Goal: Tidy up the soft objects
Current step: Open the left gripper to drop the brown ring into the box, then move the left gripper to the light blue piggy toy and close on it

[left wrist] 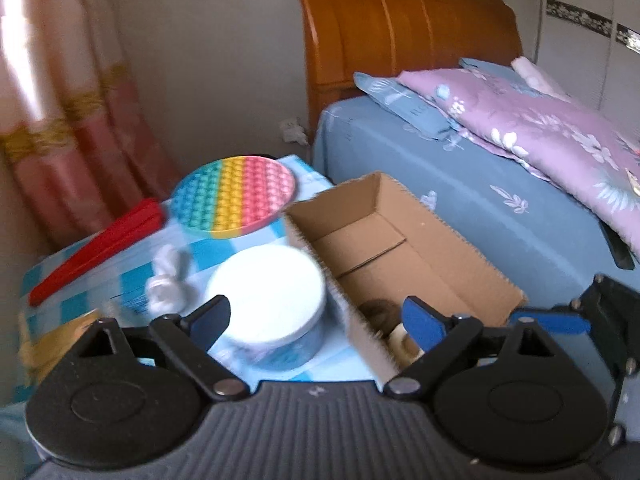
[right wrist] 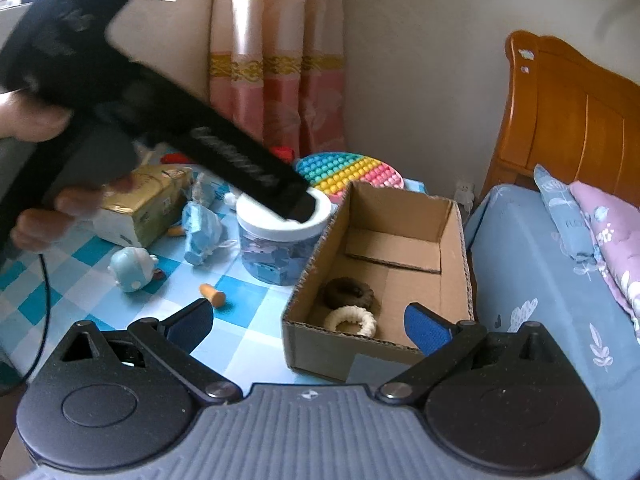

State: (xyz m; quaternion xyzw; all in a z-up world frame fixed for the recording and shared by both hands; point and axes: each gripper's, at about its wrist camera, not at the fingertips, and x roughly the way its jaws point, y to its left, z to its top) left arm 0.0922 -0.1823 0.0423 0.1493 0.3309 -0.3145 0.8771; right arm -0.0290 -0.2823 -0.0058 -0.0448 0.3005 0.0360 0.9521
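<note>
Cardboard box (right wrist: 452, 220) holds two hair ties (right wrist: 350, 306); both grippers' fingers spread.

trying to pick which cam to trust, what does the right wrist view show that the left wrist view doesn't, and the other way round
Only the right wrist view shows the left gripper's body from outside over the jar, the small blue figurine, the crumpled blue pouch, the gold carton and both rings clearly, dark and cream.

Only the left wrist view shows the full red stick and the folded bedding up to the headboard.

Both show the cardboard box, white-lidded jar, rainbow pop mat and checked tablecloth.
</note>
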